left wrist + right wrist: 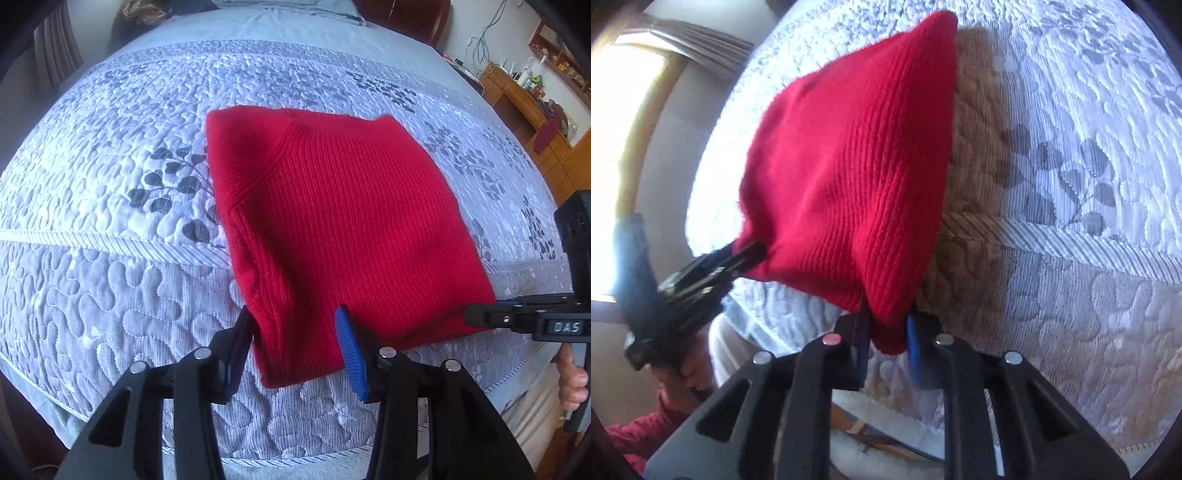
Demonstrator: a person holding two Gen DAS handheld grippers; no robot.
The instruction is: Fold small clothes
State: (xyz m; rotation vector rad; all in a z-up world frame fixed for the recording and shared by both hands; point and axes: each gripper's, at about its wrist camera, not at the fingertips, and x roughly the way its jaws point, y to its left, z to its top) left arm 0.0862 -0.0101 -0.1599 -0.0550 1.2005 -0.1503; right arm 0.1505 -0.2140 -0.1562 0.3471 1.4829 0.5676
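A folded red knit sweater [332,229] lies on the quilted bedspread [110,184]. My left gripper [295,332] is at its near left corner; the jaws stand wide apart with the corner between them, not clamped. My right gripper [886,332] is shut on the sweater's near right corner [886,332] and lifts that edge off the bed, so the red knit [849,166] hangs in front of its camera. The right gripper also shows in the left wrist view [487,317] at the sweater's right corner. The left gripper shows in the right wrist view [746,254] at the other corner.
The bed has a blue-grey quilt with a leaf print [1071,184] and a corded seam [110,240]. A wooden shelf unit [535,110] with clutter stands at the far right. A window with curtains [646,74] is at the left. The bed's near edge [258,458] is just below my left gripper.
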